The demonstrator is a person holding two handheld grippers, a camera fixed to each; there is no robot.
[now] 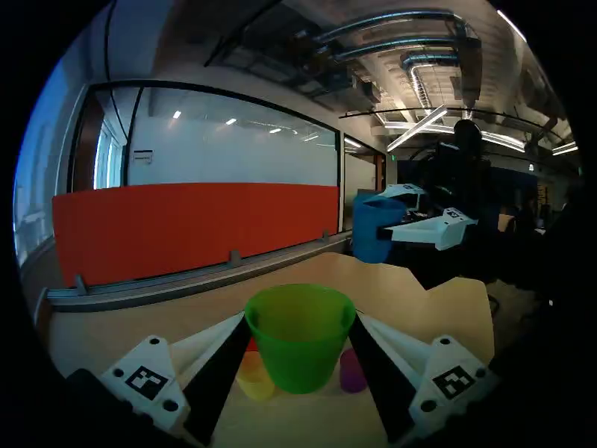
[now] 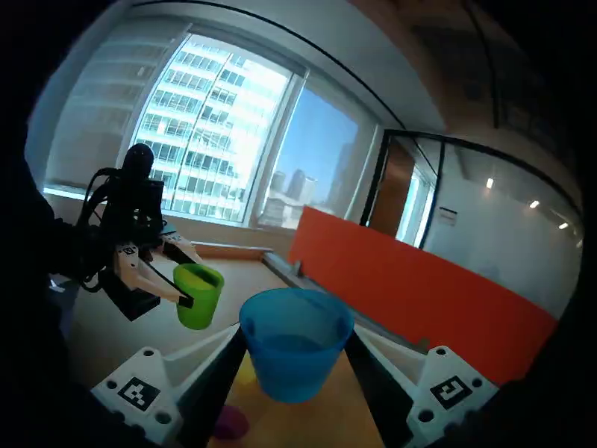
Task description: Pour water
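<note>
Green cup (image 1: 300, 347) sits pinched in left gripper (image 1: 298, 328), blue cup (image 2: 295, 358) pinched in right gripper (image 2: 295, 336).

Left gripper view: the near cup (image 1: 300, 343) sits low centre; behind it two small cups (image 1: 255, 379) stand on the table (image 1: 418, 295), one each side; the far cup (image 1: 369, 231) is mid right, farther back.

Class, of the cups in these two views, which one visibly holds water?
The blue cup, clamped between the right gripper's fingers: a water line shows inside it. The green cup in the left gripper shows no water.
</note>
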